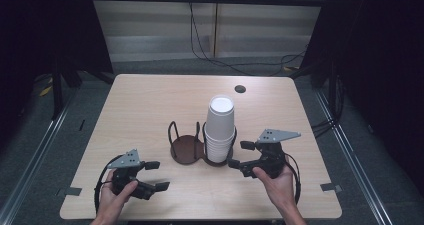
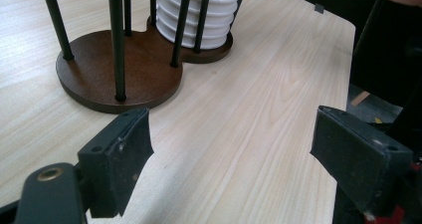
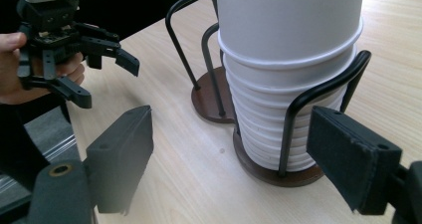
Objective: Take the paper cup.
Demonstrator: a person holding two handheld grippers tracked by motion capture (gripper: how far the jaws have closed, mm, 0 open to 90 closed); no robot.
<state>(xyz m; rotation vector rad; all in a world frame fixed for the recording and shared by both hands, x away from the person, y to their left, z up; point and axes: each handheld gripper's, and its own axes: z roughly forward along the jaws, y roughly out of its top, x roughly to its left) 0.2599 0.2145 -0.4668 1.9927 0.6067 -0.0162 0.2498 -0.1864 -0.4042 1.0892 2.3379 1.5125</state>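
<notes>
My desk (image 1: 150,100) is pale wood, grey floor around, dark curtains at the sides. One double holder (image 1: 192,147) stands near the front edge; one cup stack (image 1: 220,130), maybe ten cups, fills its right ring. My left claw (image 1: 156,176) and right claw (image 1: 241,155) are open, empty.
</notes>
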